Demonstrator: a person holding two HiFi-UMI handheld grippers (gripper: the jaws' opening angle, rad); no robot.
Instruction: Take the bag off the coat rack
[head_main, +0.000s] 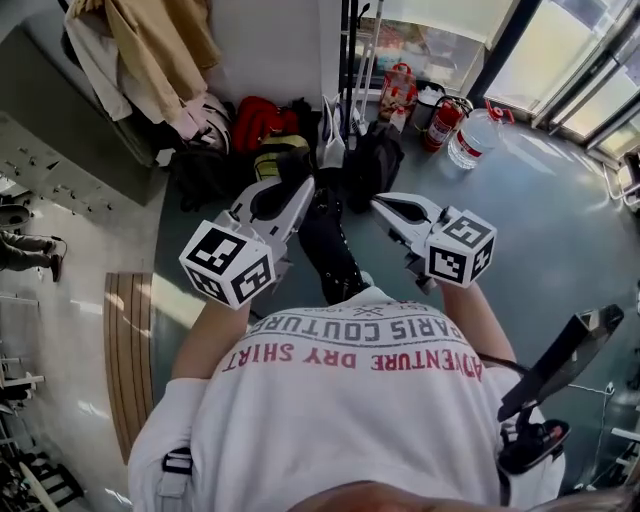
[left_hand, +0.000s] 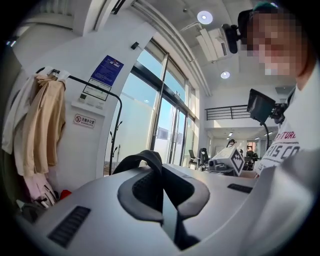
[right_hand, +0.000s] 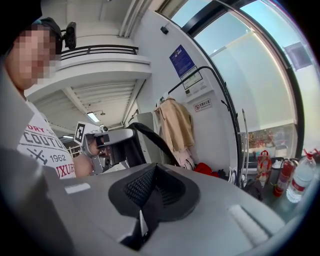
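Left tool (head_main: 303, 187), right tool (head_main: 382, 204): each clamped on strap (left_hand: 145, 157) of black fabric bag (head_main: 335, 255).
Hanging between both, above grey floor (head_main: 560, 225).

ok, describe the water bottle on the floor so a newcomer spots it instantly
Look to the glass wall at the head view's upper right. On the floor near it stands a row of items, ending with a red fire extinguisher and then the water bottle. It alone is large and see-through.
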